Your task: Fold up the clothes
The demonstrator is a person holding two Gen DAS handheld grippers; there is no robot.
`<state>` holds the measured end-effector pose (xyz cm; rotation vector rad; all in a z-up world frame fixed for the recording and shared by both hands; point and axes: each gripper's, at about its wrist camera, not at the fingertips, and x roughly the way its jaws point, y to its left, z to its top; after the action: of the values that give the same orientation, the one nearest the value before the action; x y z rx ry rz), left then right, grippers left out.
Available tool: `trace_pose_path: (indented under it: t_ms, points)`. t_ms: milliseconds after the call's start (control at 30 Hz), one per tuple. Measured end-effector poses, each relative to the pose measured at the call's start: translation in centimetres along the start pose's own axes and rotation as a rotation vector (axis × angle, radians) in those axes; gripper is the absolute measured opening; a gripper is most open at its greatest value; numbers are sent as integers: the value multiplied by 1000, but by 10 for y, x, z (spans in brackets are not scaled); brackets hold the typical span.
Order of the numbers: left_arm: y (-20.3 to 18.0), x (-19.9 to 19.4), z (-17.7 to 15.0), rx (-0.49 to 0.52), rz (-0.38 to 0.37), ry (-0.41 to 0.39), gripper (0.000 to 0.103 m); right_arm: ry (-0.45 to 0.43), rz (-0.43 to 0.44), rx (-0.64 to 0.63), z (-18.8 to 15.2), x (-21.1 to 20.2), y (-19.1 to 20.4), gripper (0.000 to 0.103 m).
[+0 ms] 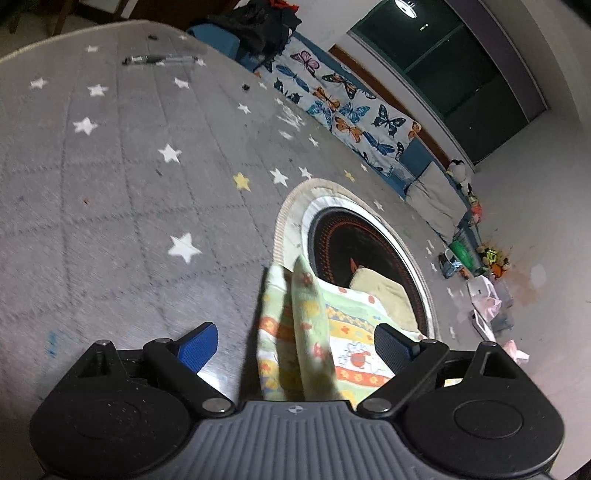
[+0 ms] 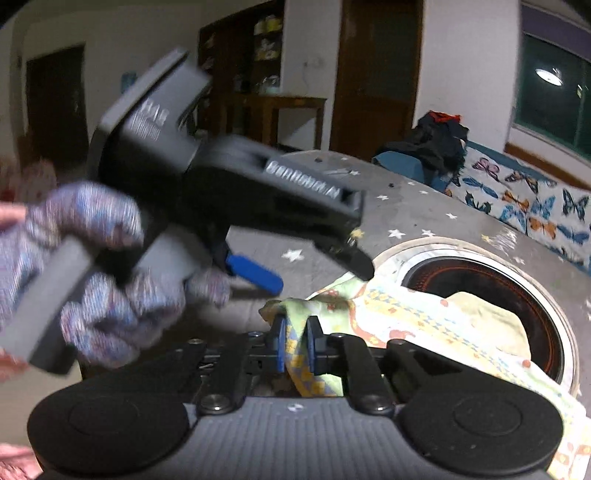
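A small garment [image 1: 354,332], pale green with orange and yellow prints, lies over the edge of a round black inset [image 1: 354,240] in the grey star-patterned table cover [image 1: 129,184]. A raised fold of it stands between the wide-apart blue pads of my left gripper [image 1: 295,347], which do not press on it. In the right wrist view my right gripper [image 2: 297,343] is shut on a bunched corner of the garment [image 2: 406,317]. Above it, a gloved hand [image 2: 103,236] holds the left gripper [image 2: 306,269], blurred, with its fingers spread over the cloth.
A pen [image 1: 159,59] lies at the table's far side. Beyond the table are a butterfly-print bench cover [image 1: 343,99], a dark pile of clothes [image 1: 258,22], and toys and scraps on the floor [image 1: 480,258]. A dark window [image 1: 461,66] lines the wall.
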<state>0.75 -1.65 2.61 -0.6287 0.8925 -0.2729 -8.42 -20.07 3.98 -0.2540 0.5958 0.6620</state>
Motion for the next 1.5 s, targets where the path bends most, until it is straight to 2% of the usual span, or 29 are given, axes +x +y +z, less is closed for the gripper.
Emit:
trace_pose_path:
  t_ms: [133,267,367,400,433,533,600,700,800,900,1000,1033,1100,1167,1333,1500]
  points:
    - [-4,6,-1,-24,-35,34,89,-17,10,48,4,-9,-11,10]
    - [-7,14,-1,-32,-47,64,79,-18,13,34,2,-9,-11,9]
    - [-8,17,0,-30,-37,75,61,-22,19,38,-1,-8,-7,9]
    - [-7,19,0,-36,-39,85,48,-24,21,43,-1,-9,-8,9]
    - [-6,20,0,-45,-41,94,41,-26,23,49,-1,-9,-8,9]
    - [-1,22,-2,-55,-40,96,25,-31,29,57,-3,-11,-9,9]
    - [2,22,-3,-71,-47,97,20,-29,33,58,-6,-12,-7,9]
    - [1,21,-5,-77,-57,95,19,-30,37,56,-9,-14,-4,9]
    - [1,24,-5,-82,-56,107,23,-33,39,55,-11,-17,1,9]
    - [0,25,-5,-75,-61,105,20,-35,39,67,-12,-18,0,9]
    - [-1,24,-6,-59,-57,93,12,-34,40,81,-13,-21,-1,10]
    - [-1,23,-6,-56,-57,90,11,-35,40,88,-14,-22,-2,10]
    - [0,22,-6,-51,-59,85,11,-42,43,131,-17,-31,-11,18]
    - [0,21,-6,-45,-58,81,10,-50,32,176,-21,-41,-21,20]
    - [-5,21,-8,-7,-38,69,10,-44,-156,267,-42,-65,-70,23]
    - [-8,22,-8,17,-21,65,10,-19,-351,333,-61,-80,-120,36]
